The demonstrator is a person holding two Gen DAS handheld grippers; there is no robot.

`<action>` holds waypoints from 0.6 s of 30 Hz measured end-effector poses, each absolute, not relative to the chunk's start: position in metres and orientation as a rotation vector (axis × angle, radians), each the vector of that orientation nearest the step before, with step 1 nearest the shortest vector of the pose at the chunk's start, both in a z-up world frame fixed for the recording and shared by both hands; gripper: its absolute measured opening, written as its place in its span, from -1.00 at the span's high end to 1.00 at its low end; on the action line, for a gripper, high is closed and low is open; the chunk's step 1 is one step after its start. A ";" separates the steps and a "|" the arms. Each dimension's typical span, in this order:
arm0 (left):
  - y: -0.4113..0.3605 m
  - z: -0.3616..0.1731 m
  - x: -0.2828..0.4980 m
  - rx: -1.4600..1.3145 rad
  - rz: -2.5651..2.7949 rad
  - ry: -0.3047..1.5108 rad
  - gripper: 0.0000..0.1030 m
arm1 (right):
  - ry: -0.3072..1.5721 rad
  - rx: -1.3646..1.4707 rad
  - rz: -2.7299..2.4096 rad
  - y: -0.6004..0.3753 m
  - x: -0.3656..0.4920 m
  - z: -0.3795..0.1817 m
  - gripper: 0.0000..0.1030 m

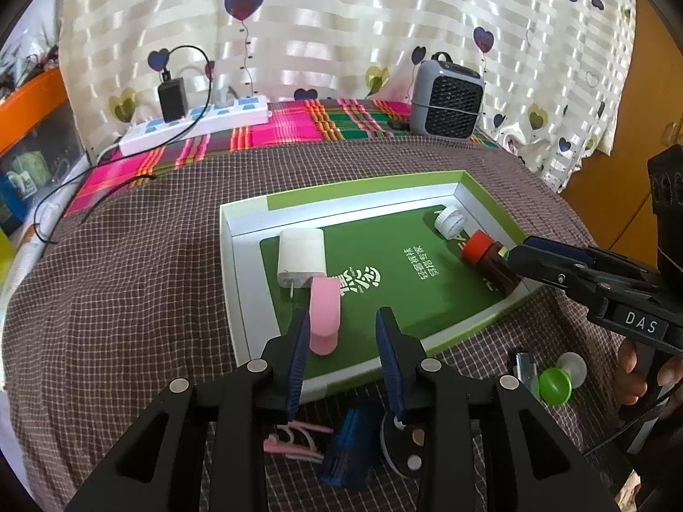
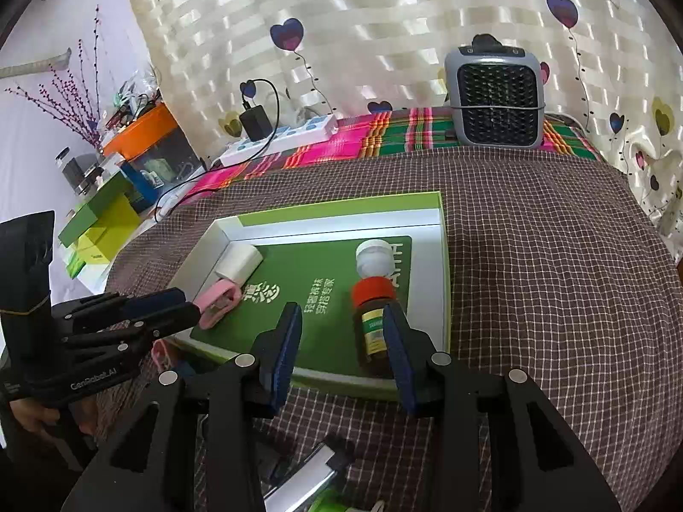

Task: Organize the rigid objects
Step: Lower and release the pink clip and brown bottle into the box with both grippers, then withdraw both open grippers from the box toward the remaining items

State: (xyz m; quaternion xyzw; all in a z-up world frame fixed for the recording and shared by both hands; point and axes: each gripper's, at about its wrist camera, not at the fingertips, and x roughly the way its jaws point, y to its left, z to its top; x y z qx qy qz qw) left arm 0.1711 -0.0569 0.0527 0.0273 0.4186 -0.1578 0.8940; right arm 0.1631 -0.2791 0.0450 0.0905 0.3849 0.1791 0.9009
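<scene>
A shallow green box (image 1: 239,298) with silver walls lies on the checked cloth. Inside it are a white plug adapter (image 1: 301,260), a pink clip-like piece (image 1: 324,315), a white cap (image 1: 450,222) and a brown bottle with a red cap (image 1: 491,262). My left gripper (image 1: 343,320) is open over the box's near edge; the pink piece lies between its jaws, against the left finger. My right gripper (image 2: 341,313) is open too, and the bottle (image 2: 373,320) lies on its side just inside the right finger. Each gripper shows in the other's view: right (image 1: 518,256), left (image 2: 192,305).
On the cloth in front of the box lie a green and white knob (image 1: 555,384), a lighter (image 1: 523,367), a pink clip (image 1: 294,439) and a blue item (image 1: 345,448). A power strip (image 1: 196,121) and a grey fan heater (image 1: 446,100) stand at the back.
</scene>
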 end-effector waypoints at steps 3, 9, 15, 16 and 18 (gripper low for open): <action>-0.056 0.056 0.164 0.052 -0.328 0.859 0.40 | 0.788 0.179 0.368 -0.277 0.156 0.048 0.21; -0.051 0.064 0.147 0.044 -0.327 0.835 0.39 | 0.770 0.169 0.363 -0.274 0.143 0.055 0.20; -0.044 0.068 0.134 0.032 -0.322 0.820 0.39 | 0.749 0.166 0.348 -0.275 0.129 0.060 0.20; -0.042 0.069 0.132 0.027 -0.321 0.818 0.39 | 0.744 0.159 0.341 -0.275 0.126 0.061 0.20; -0.037 0.069 0.127 0.014 -0.317 0.816 0.38 | 0.736 0.154 0.334 -0.275 0.121 0.061 0.20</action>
